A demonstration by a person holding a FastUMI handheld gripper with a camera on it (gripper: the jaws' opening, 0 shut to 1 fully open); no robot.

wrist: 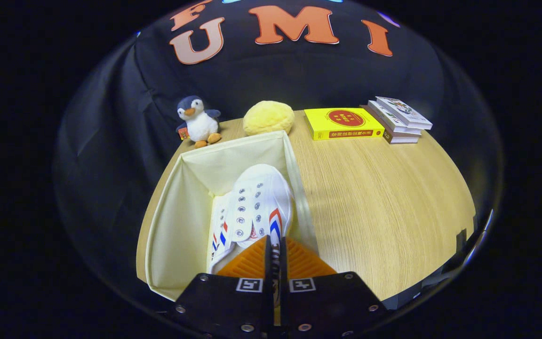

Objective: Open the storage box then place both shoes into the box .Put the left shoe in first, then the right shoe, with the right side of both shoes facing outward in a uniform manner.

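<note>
The gripper (275, 247) is nearly closed, its 2 fingers pinching the heel edge of a white shoe (262, 202) held inside the open storage box (181, 207). A second shoe (218, 230) lies beside it in the box. Beyond stand a plush penguin (199, 121), a yellow ball (268, 117) and books (344, 123) on the wooden table (384, 207).

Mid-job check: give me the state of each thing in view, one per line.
Storage box: open, two shoes inside.
Upper shoe: tilted, toe toward the far wall, heel in the tongs.
Lower shoe: on its side beneath it.
Tongs: shut on the upper shoe's heel.
Yellow book: closed, flat.
Book stack: closed.
Penguin toy: upright.
</note>
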